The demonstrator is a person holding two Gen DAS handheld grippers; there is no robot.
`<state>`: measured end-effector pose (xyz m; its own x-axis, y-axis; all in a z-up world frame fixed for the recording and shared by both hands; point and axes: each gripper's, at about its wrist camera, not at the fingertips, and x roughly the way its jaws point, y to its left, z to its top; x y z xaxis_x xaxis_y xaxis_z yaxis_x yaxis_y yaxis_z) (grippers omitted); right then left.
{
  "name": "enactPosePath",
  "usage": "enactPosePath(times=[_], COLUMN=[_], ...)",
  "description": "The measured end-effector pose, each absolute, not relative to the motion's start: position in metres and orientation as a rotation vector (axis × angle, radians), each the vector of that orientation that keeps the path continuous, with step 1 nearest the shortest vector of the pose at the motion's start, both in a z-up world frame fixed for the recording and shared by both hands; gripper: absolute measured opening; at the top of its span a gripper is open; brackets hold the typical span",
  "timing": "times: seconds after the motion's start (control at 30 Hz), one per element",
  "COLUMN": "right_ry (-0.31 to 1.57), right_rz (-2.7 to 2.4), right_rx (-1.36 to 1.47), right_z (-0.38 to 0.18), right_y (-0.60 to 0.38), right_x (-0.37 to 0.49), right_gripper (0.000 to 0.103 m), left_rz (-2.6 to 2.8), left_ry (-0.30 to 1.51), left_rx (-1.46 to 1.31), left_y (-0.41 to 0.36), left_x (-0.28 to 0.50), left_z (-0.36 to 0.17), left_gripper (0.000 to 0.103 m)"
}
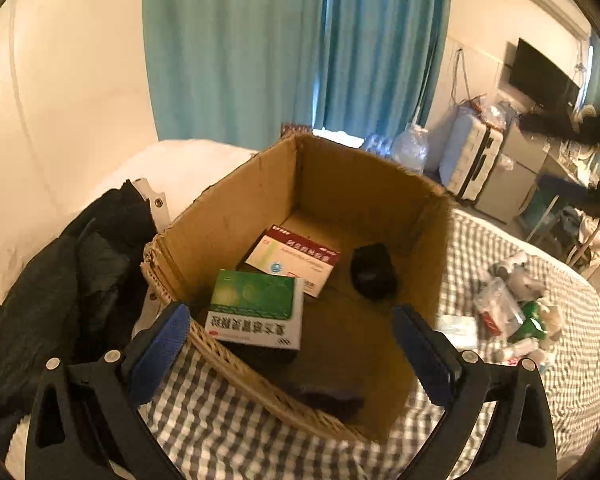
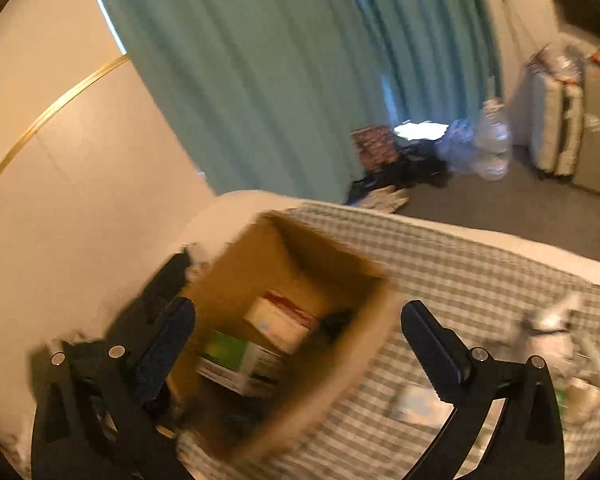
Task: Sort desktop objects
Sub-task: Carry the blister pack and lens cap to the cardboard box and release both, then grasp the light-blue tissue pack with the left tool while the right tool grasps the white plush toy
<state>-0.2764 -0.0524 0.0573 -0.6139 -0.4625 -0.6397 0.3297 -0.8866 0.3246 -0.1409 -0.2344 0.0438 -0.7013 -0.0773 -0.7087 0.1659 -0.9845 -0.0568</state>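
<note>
A: What is nearest the lens?

B: The left gripper (image 1: 290, 344) — jaws spread wide, nothing between them — above a checked cloth (image 1: 204, 420). The right gripper (image 2: 296, 344) is equally wide and empty.

A: And beyond?

B: An open cardboard box (image 1: 236, 216) on a wicker tray (image 1: 236, 368), holding a green-and-white box (image 1: 256, 308), a red-and-white box (image 1: 296, 260) and a black object (image 1: 372, 272). To its right, loose packets (image 1: 512, 308) lie on the cloth — teal curtains (image 1: 260, 40) behind.
</note>
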Motion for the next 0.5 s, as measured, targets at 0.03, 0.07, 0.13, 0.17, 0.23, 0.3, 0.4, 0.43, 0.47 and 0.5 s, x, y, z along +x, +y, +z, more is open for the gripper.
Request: enactPosePath(times=[0.03,0.07,0.13,0.17,0.23,0.3,0.4,0.43,0.47,0.5], right_ry=[-0.216,-0.193,-0.168,-0.155,-0.148,-0.196,-0.400,-0.496,-0.567,-0.623], right_rz=[-2.510,-2.562,-2.643,-2.700,-2.791,-2.855,-2.897,-2.899,-2.900,-2.901], right_rx=[1.031,1.013,0.997,1.004,1.029,1.085,1.234,1.241,1.236,1.239], right_z=[0.058,0.059,0.058,0.056,0.048,0.033,0.007,-0.001,-0.007,-0.013], right_y=[-0.035,-0.014,0.026,0.052,0.101,0.150,0.217,0.236,0.249,0.260], right_x=[-0.264,-0.249,-0.219,-0.201,-0.167,-0.138,-0.112,-0.103,-0.096,-0.089], right_gripper=[0.103,0.103,0.103,0.103,0.103,0.103,0.103,0.103,0.103,0.103], left_rz=[-2.786,-2.804,-2.834,-2.853,-2.894,-2.929,-2.941,-2.940,-2.940,-2.943], left_ry=[0.167,0.165,0.165,0.170,0.187,0.202,0.217,0.216,0.212,0.206], left_rx=[1.133,1.114,1.087,1.077,1.054,1.036,1.027,1.024,1.027,1.040], left_y=[-0.227,-0.219,-0.202,-0.193,-0.171,-0.148,-0.107,-0.091,-0.077,-0.065], left_x=[-0.133,-0.126,-0.114,-0.109,-0.096,-0.086,-0.075,-0.071,-0.068,-0.065], left_z=[0.050,0.054,0.063,0.066,0.073,0.075,0.069,0.064,0.058,0.052], left_gripper=[0.103,0.103,0.103,0.103,0.103,0.103,0.103,0.103,0.103,0.103])
